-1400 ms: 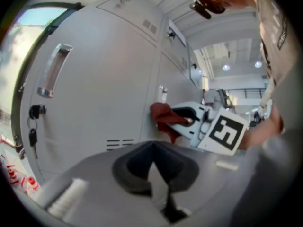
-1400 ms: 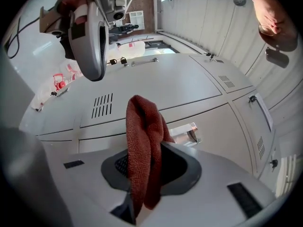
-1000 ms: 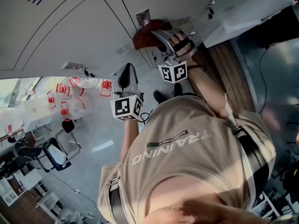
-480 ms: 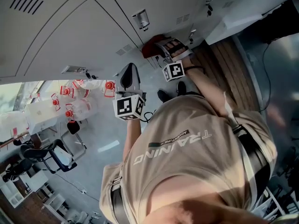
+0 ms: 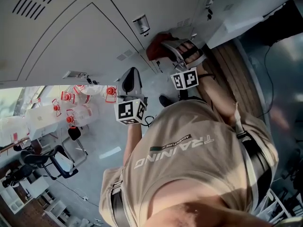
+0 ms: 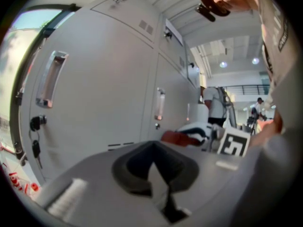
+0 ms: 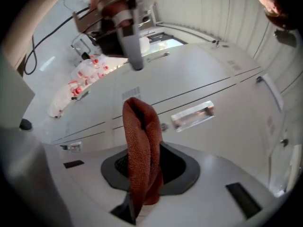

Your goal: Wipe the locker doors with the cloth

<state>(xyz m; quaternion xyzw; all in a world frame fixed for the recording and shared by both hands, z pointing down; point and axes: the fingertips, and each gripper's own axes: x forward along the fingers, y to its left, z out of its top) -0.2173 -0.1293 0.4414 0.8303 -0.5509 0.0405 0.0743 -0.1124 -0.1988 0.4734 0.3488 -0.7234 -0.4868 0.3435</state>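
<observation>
A rust-red cloth [image 5: 157,43] rests against the grey locker doors [image 5: 71,32] just below a metal recessed handle [image 5: 142,24]. My right gripper [image 5: 165,45] is shut on it. In the right gripper view the cloth [image 7: 142,145] stands up from the jaws of the right gripper [image 7: 135,200] in front of a door with a handle [image 7: 191,115]. My left gripper [image 5: 129,77] hangs a little away from the lockers, shut with nothing in it. In the left gripper view the left gripper [image 6: 158,188] points along the door row [image 6: 94,93], with the cloth [image 6: 182,137] beyond it.
The person's beige shirt [image 5: 189,160] fills the lower head view. Clear containers with red caps [image 5: 78,103] and black chairs [image 5: 47,160] stand on the floor at the left. A wooden bench [image 5: 227,60] runs along the right. Another person [image 6: 215,108] stands far down the locker row.
The right gripper has slid the cloth a short way along the locker door, away from the handle. The left gripper has hardly moved.
</observation>
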